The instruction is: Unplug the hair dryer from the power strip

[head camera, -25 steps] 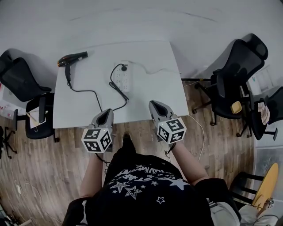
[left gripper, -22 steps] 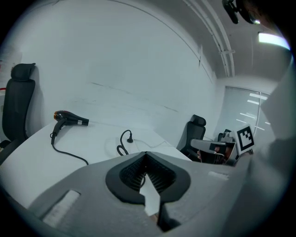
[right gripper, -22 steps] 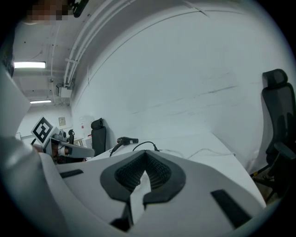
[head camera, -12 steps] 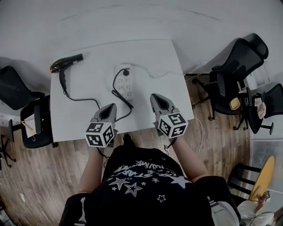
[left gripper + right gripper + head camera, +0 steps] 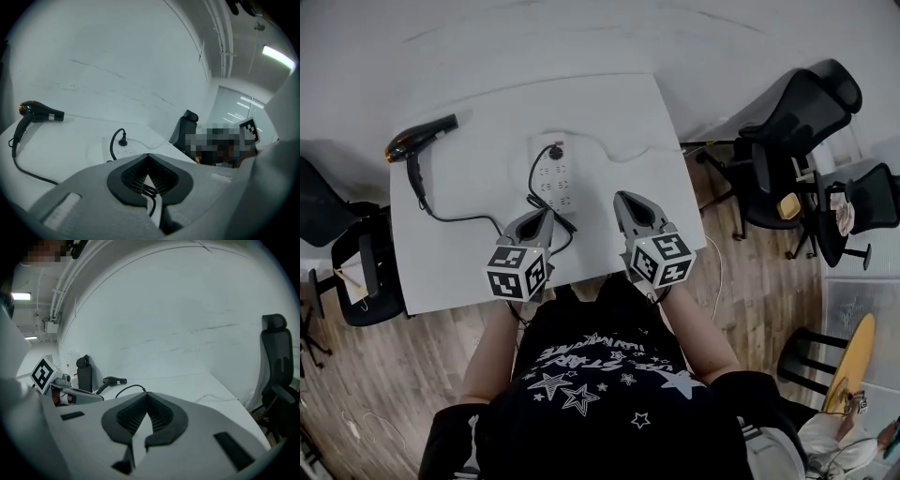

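Observation:
A black hair dryer (image 5: 422,138) lies at the far left of the white table (image 5: 478,272). Its black cord (image 5: 455,214) loops across to a black plug (image 5: 555,147) seated in the far end of the white power strip (image 5: 551,174). My left gripper (image 5: 542,216) is shut and hovers over the cord just short of the strip. In the left gripper view the dryer (image 5: 40,111), plug (image 5: 123,139) and strip (image 5: 108,149) lie beyond the closed left gripper (image 5: 148,155). My right gripper (image 5: 625,198) is shut and empty, right of the strip. The right gripper view shows that gripper (image 5: 147,394) shut, with the dryer (image 5: 114,380) far off.
The strip's white lead (image 5: 623,155) runs right and off the table's edge. Black office chairs stand to the right (image 5: 792,141) and at the left (image 5: 342,239) on the wooden floor. A pale wall rises right behind the table.
Both grippers have moved forward from the table's near edge to over the table, closer to the power strip. Their jaws stayed shut.

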A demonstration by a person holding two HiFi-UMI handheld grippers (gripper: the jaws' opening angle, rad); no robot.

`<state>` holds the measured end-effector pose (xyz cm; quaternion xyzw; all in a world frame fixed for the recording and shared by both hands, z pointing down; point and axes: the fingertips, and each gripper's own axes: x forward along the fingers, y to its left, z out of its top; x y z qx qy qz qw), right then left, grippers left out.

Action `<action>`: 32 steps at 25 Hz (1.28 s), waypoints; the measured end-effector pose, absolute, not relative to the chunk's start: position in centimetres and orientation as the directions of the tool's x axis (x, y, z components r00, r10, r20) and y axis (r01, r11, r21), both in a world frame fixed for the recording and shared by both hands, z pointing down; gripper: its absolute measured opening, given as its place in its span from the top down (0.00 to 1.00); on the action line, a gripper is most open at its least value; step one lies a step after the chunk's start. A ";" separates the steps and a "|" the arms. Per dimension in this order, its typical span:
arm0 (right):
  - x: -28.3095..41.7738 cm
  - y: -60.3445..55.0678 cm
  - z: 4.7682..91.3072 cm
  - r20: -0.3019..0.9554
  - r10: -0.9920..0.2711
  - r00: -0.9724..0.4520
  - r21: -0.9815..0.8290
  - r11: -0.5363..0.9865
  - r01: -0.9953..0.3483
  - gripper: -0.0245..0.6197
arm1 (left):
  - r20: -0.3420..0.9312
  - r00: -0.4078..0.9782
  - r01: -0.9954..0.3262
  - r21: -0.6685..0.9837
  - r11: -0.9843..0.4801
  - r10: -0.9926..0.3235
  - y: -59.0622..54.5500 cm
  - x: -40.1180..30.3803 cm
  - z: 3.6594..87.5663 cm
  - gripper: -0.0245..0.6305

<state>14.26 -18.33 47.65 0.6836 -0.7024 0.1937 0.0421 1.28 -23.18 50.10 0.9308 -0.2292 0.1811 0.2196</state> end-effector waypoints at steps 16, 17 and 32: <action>17.0 -25.9 49.6 0.378 -0.874 -0.304 -0.196 0.245 -0.949 0.95 | 0.611 0.653 -0.677 0.207 -0.706 -0.447 -26.0 5.8 54.2 0.95; 17.1 -26.4 49.9 0.384 -0.865 -0.322 -0.198 0.264 -0.944 0.95 | 0.630 0.632 -0.694 0.202 -0.691 -0.451 -26.1 5.8 54.7 0.95; 14.8 -29.8 52.8 0.432 -0.756 -0.492 -0.226 0.438 -0.870 0.95 | 0.795 0.406 -0.803 0.075 -0.591 -0.451 -26.9 6.2 59.1 0.95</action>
